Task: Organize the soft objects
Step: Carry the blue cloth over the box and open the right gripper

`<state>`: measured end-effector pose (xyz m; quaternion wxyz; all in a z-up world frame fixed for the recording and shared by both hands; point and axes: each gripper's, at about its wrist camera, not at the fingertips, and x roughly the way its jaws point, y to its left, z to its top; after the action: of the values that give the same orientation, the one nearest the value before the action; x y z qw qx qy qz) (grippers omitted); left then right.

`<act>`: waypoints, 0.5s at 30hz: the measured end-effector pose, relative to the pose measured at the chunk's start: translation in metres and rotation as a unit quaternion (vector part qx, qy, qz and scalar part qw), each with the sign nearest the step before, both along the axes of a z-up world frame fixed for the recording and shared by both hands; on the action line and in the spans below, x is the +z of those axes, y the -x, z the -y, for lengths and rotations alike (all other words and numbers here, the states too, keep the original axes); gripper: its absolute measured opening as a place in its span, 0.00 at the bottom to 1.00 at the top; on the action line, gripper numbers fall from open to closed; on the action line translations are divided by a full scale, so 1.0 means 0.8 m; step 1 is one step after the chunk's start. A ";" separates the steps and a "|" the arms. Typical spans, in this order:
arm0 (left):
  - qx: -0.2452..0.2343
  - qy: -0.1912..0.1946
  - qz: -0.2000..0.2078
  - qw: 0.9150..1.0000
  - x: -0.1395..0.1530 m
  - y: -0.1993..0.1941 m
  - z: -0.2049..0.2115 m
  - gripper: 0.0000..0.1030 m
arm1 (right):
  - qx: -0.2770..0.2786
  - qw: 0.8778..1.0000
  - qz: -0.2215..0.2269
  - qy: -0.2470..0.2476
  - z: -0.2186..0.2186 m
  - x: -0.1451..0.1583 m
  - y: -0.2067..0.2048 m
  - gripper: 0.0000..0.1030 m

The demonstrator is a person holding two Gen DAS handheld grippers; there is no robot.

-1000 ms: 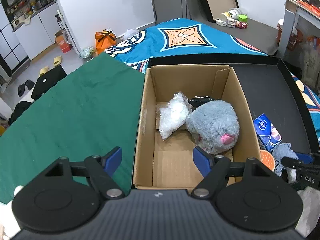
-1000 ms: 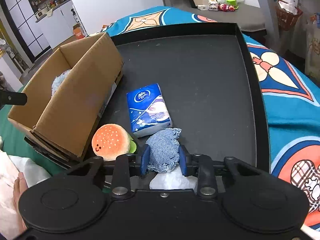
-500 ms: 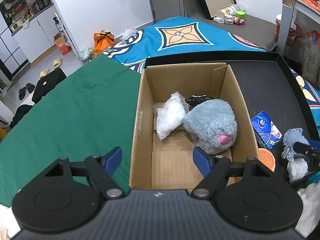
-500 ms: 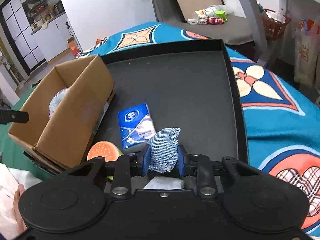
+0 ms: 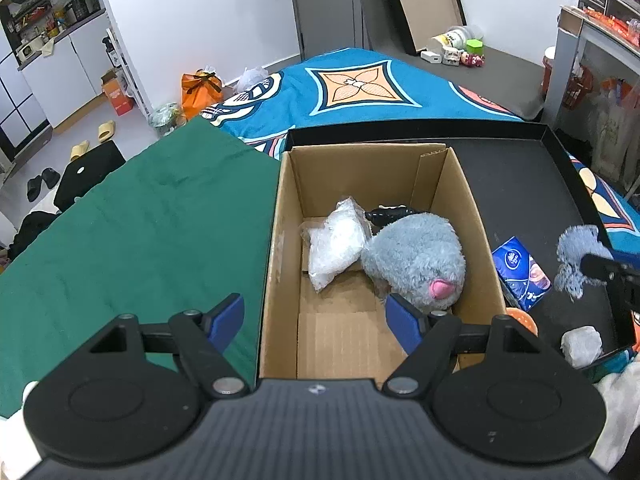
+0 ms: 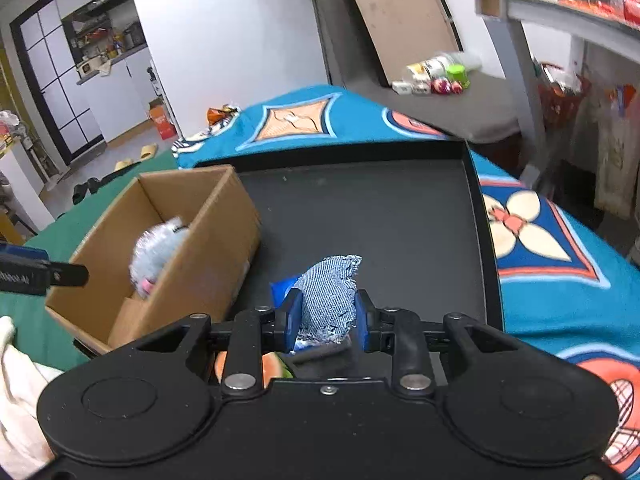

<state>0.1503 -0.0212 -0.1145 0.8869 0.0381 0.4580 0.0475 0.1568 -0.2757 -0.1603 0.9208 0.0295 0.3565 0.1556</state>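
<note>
While the left gripper (image 5: pixel 314 318) is hanging wide open over the near end of the cardboard box (image 5: pixel 478 240), it is holding nothing. Inside the box a fluffy gray plush toy (image 5: pixel 416 262) is lying at 3 o'clock, touching a clear plastic bag (image 5: pixel 338 246) at 12 o'clock, and a small black thing is peeking out behind them. The box is sitting on the left side of a big black tray (image 6: pixel 400 216). On the tray, a blue tissue pack (image 5: pixel 520 272), an orange burger toy (image 5: pixel 522 318) and a white lump (image 5: pixel 582 344) are lying just beside the box, at 3 o'clock from it. The right gripper (image 6: pixel 326 316) is pinching a blue denim cloth (image 6: pixel 330 300) between its two fingers, up in the air above the tray. The cloth is sticking out past the fingertips toward 12 o'clock.
</note>
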 end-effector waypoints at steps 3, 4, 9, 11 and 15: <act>0.001 0.009 0.001 1.000 0.001 0.002 -0.004 0.74 | 0.003 1.000 0.011 0.000 -0.010 0.012 -0.001 0.26; 0.000 0.012 0.000 1.000 0.001 0.003 -0.006 0.74 | 0.004 1.000 0.014 0.000 -0.013 0.016 -0.002 0.26; -0.001 0.024 0.005 1.000 0.001 0.006 -0.013 0.71 | 0.017 0.999 0.031 0.001 -0.034 0.035 -0.005 0.26; 0.001 0.028 0.008 1.000 0.001 0.008 -0.018 0.70 | 0.024 0.999 0.036 0.001 -0.043 0.042 -0.005 0.26; 0.007 0.039 0.016 0.999 0.001 0.011 -0.022 0.57 | 0.044 0.998 0.048 0.002 -0.066 0.053 -0.004 0.26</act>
<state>0.1412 -0.0032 -0.1138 0.8945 -0.0009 0.4456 0.0363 0.1602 -0.2232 -0.1179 0.9290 0.0045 0.3136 0.1966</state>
